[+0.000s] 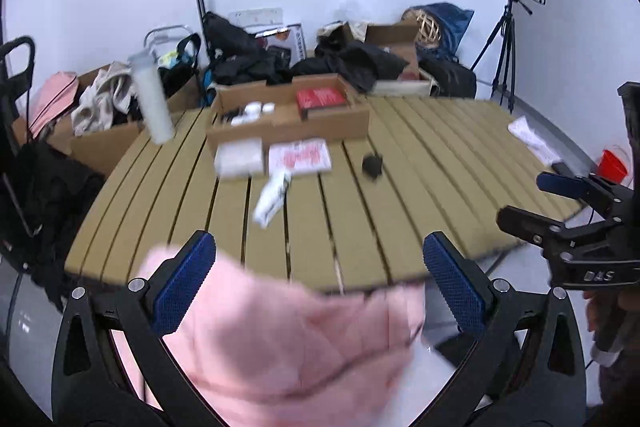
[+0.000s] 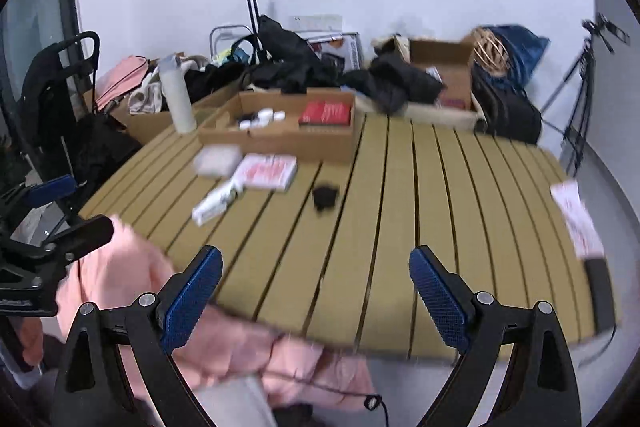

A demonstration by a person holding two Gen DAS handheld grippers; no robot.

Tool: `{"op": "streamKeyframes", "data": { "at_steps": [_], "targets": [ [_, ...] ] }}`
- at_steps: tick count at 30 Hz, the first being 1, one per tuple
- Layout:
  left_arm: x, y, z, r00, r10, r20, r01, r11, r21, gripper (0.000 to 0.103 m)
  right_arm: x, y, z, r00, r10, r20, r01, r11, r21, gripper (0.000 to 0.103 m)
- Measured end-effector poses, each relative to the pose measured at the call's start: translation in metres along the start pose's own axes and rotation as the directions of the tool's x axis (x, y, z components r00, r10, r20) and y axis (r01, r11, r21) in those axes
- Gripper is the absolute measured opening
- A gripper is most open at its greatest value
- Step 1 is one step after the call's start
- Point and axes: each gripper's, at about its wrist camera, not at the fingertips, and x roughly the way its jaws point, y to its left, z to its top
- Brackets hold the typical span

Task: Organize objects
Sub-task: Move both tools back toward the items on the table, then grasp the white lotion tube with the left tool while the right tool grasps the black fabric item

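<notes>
A slatted tan table (image 1: 400, 187) (image 2: 440, 211) carries a divided cardboard box (image 1: 288, 115) (image 2: 280, 131) with a red packet (image 1: 320, 98) (image 2: 326, 113) and small white jars (image 1: 256, 109) (image 2: 264, 115). In front of it lie a white pack (image 1: 239, 157) (image 2: 218, 159), a red-and-white pack (image 1: 300, 155) (image 2: 267, 171), a white tube box (image 1: 272, 199) (image 2: 216, 205) and a small black lump (image 1: 372, 165) (image 2: 325, 197). My left gripper (image 1: 320, 283) is open above pink cloth (image 1: 280, 339) (image 2: 132, 279) at the near edge. My right gripper (image 2: 316, 295) is open over the table's front.
A white bottle (image 1: 152, 99) (image 2: 178, 97) stands at the table's back left. A white-and-red pack (image 1: 532, 139) (image 2: 576, 223) lies at the right edge. Boxes, bags, dark clothes and a trolley crowd the floor behind. A tripod (image 1: 504, 55) stands at right, a red bucket (image 1: 612, 165) near it.
</notes>
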Motion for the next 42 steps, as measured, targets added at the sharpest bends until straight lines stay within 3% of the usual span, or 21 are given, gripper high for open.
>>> {"op": "streamKeyframes", "data": {
  "at_steps": [5,12,18,21,25,30,34,37,39,42],
  "targets": [
    [0.011,-0.005,-0.039,0.992,-0.046,-0.116,0.043,0.999,-0.028,0.103,-0.005,0.003,-0.039,0.998,0.009,-0.063,-0.008,1.0,0.019,0.097],
    [0.004,-0.009,-0.039,0.995,-0.054,-0.082,0.053,0.998,-0.016,0.103,-0.009,0.009,-0.045,0.998,0.038,-0.046,-0.038,0.999,0.01,0.097],
    [0.022,-0.001,-0.044,0.988,-0.077,-0.131,0.071,0.996,-0.047,0.103,0.002,0.006,-0.05,0.993,0.106,-0.059,-0.103,0.993,0.052,0.096],
    [0.04,0.003,-0.036,0.987,-0.088,-0.133,0.083,0.996,-0.045,0.103,0.02,0.004,-0.048,0.989,0.115,-0.09,-0.11,0.993,0.052,0.095],
    [0.072,0.011,-0.014,0.994,-0.036,-0.102,0.036,0.999,-0.004,0.103,0.053,-0.004,-0.037,0.983,0.129,-0.134,-0.12,0.99,0.074,0.09],
    [0.141,0.037,0.027,0.987,-0.043,-0.153,0.038,0.999,-0.035,0.101,0.109,-0.014,0.002,0.982,0.125,-0.139,-0.115,0.99,0.079,0.078],
    [0.207,0.054,0.047,0.962,-0.05,-0.267,0.033,0.997,-0.068,0.082,0.16,-0.025,0.031,0.981,0.128,-0.143,-0.115,0.989,0.096,0.069],
    [0.244,0.064,0.056,0.946,-0.05,-0.319,0.025,0.996,-0.084,0.077,0.204,-0.03,0.052,0.98,0.109,-0.165,-0.094,0.991,0.098,0.062],
    [0.259,0.067,0.059,0.938,-0.056,-0.341,0.026,0.996,-0.09,0.067,0.235,-0.035,0.066,0.979,0.098,-0.178,-0.079,0.99,0.113,0.058],
    [0.277,0.069,0.056,0.914,-0.095,-0.395,0.062,0.993,-0.096,0.036,0.263,-0.04,0.074,0.979,0.075,-0.191,-0.053,0.992,0.117,0.046]
  ]
}}
